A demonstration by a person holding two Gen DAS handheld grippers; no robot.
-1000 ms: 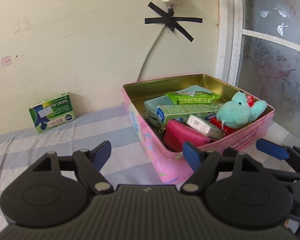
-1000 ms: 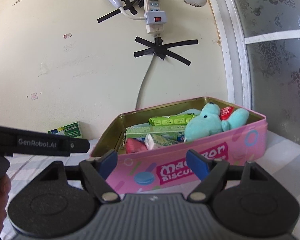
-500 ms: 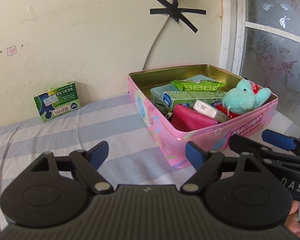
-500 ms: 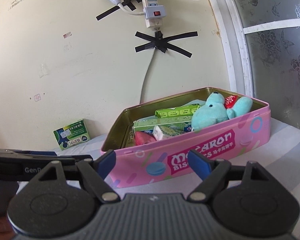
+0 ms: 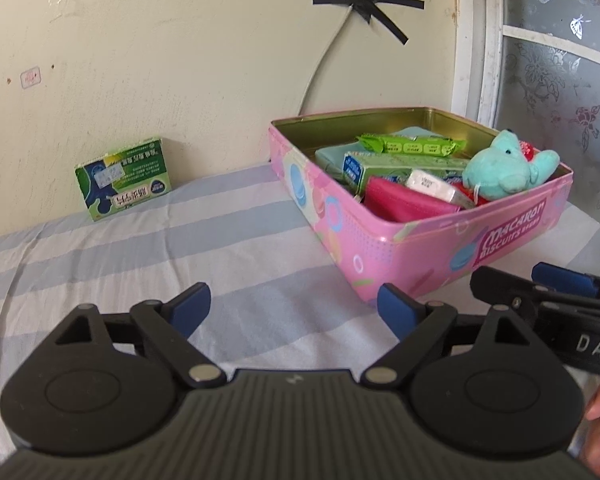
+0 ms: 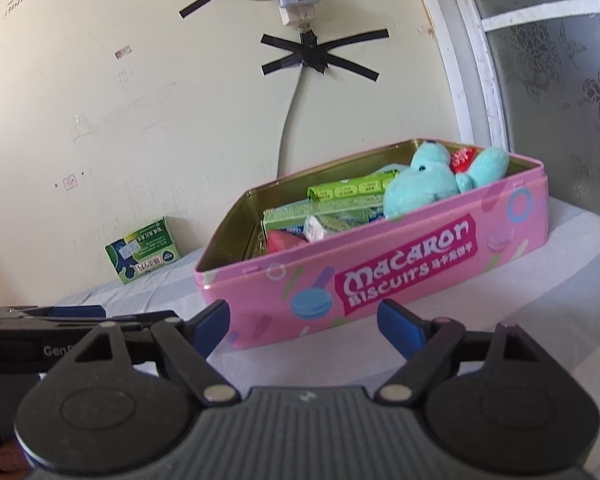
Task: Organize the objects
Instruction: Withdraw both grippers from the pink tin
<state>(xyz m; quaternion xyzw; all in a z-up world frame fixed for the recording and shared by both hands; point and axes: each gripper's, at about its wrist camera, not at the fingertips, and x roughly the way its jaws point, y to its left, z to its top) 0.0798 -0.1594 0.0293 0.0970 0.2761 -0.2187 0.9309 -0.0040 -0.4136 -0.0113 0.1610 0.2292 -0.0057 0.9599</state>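
**Readable lettering in view**

The pink tin [image 6: 420,264] carries "MACARON BISCUITS" in white on a magenta panel on its long side wall, with a few small characters after it too fine to read; the same wording shows on that wall from the left wrist view [image 5: 516,236]. The left gripper [image 6: 60,350] shows "Gen" on its black arm, the rest cut off. The right gripper [image 5: 596,344] shows "DAS" in white. The green box [image 5: 124,178] at the wall bears printed characters, too small to read.
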